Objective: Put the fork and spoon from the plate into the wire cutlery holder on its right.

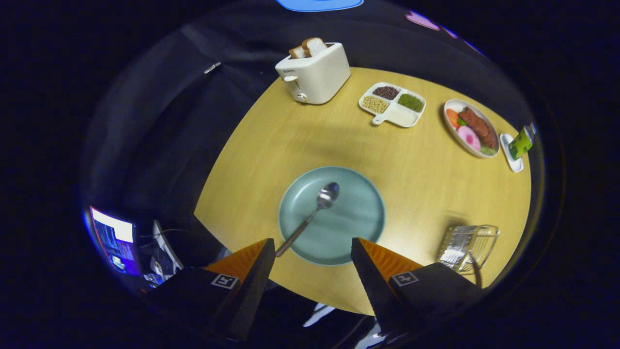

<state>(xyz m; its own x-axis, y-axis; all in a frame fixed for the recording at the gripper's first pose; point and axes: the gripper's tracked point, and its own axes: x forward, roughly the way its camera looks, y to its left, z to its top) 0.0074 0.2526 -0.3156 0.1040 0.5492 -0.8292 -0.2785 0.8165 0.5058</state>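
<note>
A: Jaws are standing wide apart, grasping nothing; the gripper (312, 252) is hovering above the near rim of the plate (361, 220), well clear of the table (271, 145). Logging left to right.

B: Leftmost task item?

A: Spoon (310, 218). It is lying diagonally on the plate, bowl toward the centre, handle end overhanging the near rim just beside the left finger. That overhang is probably why the fingers are sitting here: the raised handle tip is the easiest part to pinch.

B: Fork?

A: Cannot find one on the plate. Something shiny is sitting inside the wire cutlery holder (467, 245), to the right of the plate and just beyond the right finger; too blurred to say whether it is the fork.

B: So my judgement is that the spoon step is pending.

A: Agreed, as a judgement. Next move is likely shifting left and closing on the handle.

B: Background?

A: Toaster (315, 72) with bread at the far edge, then a divided dish (393, 104) of beans, then a food plate (472, 128). All are staying well apart from the work zone.
</note>
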